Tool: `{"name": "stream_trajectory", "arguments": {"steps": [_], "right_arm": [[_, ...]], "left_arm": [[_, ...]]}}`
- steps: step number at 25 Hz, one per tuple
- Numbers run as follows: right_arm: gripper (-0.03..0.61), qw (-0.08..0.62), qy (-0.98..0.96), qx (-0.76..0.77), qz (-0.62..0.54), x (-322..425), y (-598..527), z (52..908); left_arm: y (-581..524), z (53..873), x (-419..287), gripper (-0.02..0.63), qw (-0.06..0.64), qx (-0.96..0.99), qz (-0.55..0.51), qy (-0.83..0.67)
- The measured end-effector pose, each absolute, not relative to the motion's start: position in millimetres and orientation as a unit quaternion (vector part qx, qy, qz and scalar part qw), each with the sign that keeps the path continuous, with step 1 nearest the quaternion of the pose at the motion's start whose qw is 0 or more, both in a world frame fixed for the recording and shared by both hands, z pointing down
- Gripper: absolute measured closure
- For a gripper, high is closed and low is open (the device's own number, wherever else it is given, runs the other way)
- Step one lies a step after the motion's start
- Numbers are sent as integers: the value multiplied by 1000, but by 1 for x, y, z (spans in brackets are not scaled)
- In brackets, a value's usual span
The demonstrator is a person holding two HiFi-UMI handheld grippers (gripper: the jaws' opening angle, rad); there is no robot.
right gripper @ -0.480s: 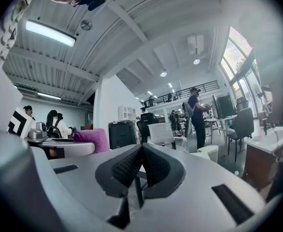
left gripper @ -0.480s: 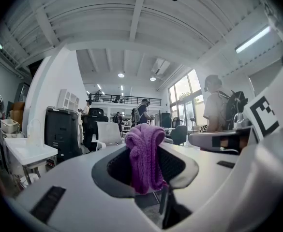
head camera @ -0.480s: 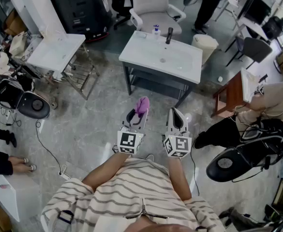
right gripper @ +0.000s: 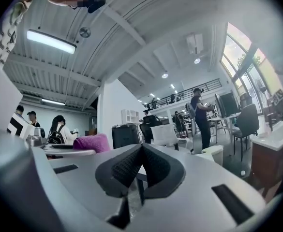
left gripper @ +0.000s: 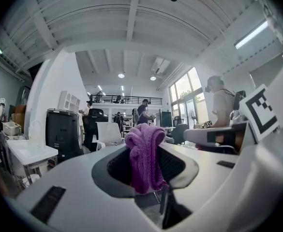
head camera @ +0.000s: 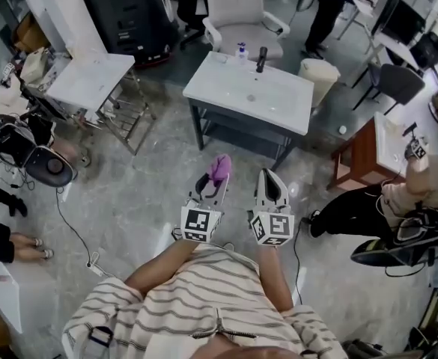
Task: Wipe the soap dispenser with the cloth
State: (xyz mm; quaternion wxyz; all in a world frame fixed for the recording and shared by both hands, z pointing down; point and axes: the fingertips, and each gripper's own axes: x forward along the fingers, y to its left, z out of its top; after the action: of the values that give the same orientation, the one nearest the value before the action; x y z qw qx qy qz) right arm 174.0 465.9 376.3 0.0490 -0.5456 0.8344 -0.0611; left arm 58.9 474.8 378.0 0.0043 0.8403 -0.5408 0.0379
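While both grippers are held level above the grey marbled floor (head camera: 129,200), the white rectangular sink-top surface (head camera: 282,107) stands well ahead of them on a dark metal frame. At its far edge is the small clear soap dispenser with a blue top (head camera: 242,50), just left of a black upright tap (head camera: 261,57) and well apart from either gripper. Behind the surface is a white office chair (head camera: 241,10). To its left are a second white surface (head camera: 91,77) and a black cabinet (head camera: 125,13), and to its right a cream waste bin (head camera: 317,72) and a brown wooden desk (head camera: 357,155). Other people stand and sit round the edges of the room.

The left gripper (head camera: 213,182) is clenched on a purple knitted cloth (head camera: 219,167), which sticks up in a bunched fold between the pads. The right gripper (head camera: 269,178) is clenched too, its pads meeting with nothing between them.

Only the head view shows the dispenser, the tap and the person's striped shirt (head camera: 204,298). The gripper views show what it does not: a white ribbed ceiling (left gripper: 131,23) with strip lights, tall windows (right gripper: 243,57) and an upper gallery with a railing (left gripper: 124,99). The right gripper view also catches the cloth at its left.
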Motion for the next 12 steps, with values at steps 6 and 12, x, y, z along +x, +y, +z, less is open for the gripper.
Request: {"name": "stream_trajectory", "arguments": {"steps": [6, 12], "right_arm": [[572, 42, 845, -529, -61, 178, 461, 385], [572, 39, 847, -526, -65, 180, 427, 396]], "left_arm": [[475, 393, 72, 482, 15, 835, 47, -548], [442, 406, 72, 483, 18, 831, 46, -554]]}}
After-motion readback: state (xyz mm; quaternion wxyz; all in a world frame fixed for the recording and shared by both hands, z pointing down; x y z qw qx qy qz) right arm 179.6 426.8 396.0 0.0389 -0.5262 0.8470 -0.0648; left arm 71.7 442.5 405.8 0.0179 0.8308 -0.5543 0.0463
